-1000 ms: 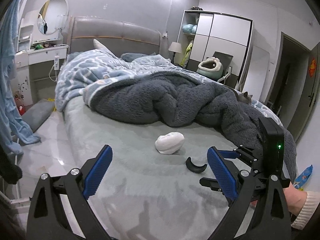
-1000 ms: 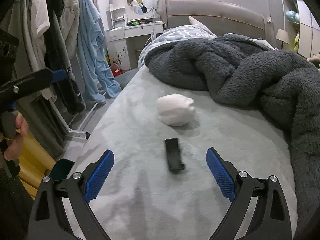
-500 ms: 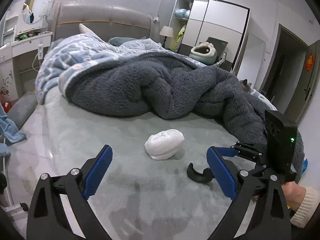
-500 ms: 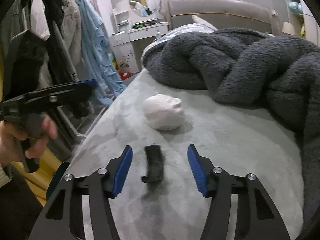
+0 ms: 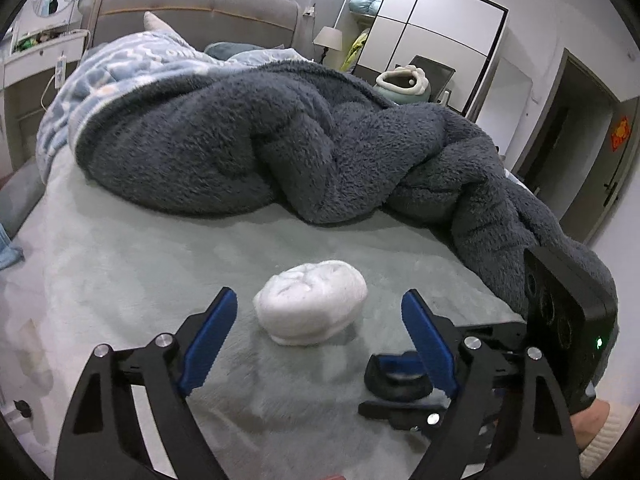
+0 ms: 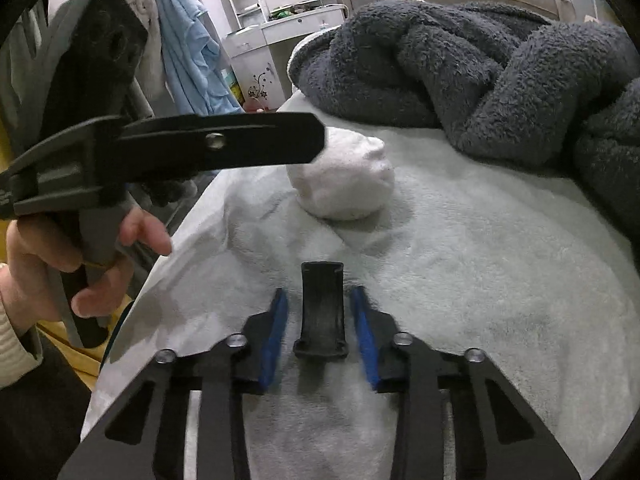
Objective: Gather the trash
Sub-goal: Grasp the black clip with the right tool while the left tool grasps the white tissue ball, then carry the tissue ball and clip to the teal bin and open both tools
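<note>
My right gripper point(image 6: 320, 336) sits low on the bed point(image 6: 480, 280). Its blue fingers point(image 6: 276, 336) are close on both sides of a small black clip point(image 6: 322, 316), with thin gaps, so they are not squeezing it. My left gripper point(image 5: 316, 332) is wide apart, and the white wad of paper point(image 5: 312, 302) lies just past its tips. Behind the wad is a big fluffy gray blanket point(image 5: 280, 148).
</note>
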The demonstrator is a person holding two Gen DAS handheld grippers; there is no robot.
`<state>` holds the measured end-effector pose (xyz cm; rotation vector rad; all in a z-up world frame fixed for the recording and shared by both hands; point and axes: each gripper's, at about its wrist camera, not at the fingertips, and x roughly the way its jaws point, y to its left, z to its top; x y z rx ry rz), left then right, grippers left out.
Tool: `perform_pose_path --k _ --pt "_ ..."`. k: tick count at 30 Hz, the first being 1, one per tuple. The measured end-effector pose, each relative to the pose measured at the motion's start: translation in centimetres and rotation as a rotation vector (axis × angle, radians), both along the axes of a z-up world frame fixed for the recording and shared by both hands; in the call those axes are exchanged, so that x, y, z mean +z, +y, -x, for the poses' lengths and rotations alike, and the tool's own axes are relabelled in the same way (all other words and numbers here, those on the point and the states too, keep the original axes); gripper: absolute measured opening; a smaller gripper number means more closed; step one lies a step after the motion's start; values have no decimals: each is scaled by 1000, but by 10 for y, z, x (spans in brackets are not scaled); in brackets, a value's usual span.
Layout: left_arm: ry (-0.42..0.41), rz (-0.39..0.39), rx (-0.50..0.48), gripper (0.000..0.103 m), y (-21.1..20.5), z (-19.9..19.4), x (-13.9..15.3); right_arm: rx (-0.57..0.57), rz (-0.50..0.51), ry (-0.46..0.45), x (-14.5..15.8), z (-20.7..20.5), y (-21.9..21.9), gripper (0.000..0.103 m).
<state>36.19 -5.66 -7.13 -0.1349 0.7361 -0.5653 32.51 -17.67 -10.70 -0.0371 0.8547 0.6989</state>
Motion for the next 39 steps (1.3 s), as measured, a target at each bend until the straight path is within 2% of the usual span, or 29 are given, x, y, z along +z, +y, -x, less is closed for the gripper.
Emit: perform_pose_path --k 1,6,14,17,20,22,27,34,39 --pt "6 4 3 85 -2 -2 -2 -2 -7 4 0 -1 0 20" --pt "31 10 12 82 -11 -10 -8 0 -24 3 5 2 -2 20" --pt "57 -48 57 74 -26 -18 -15 -28 5 2 16 6 -20 20" --pt "72 -93 84 66 -30 -21 -20 -45 24 10 15 10 -29 20" --pt "79 -106 110 59 -33 -23 -21 -65 28 22 12 14 -42 20" --pt "70 -105 110 50 -34 -21 -19 -71 11 35 16 19 -39 20" --pt "55 -106 95 44 -43 -6 -7 -83 33 47 13 33 -51 20" --pt "53 -138 81 44 -57 31 -1 -97 37 27 36 56 -53 20" --pt "75 -131 120 44 -43 63 0 -124 27 18 45 73 -57 20"
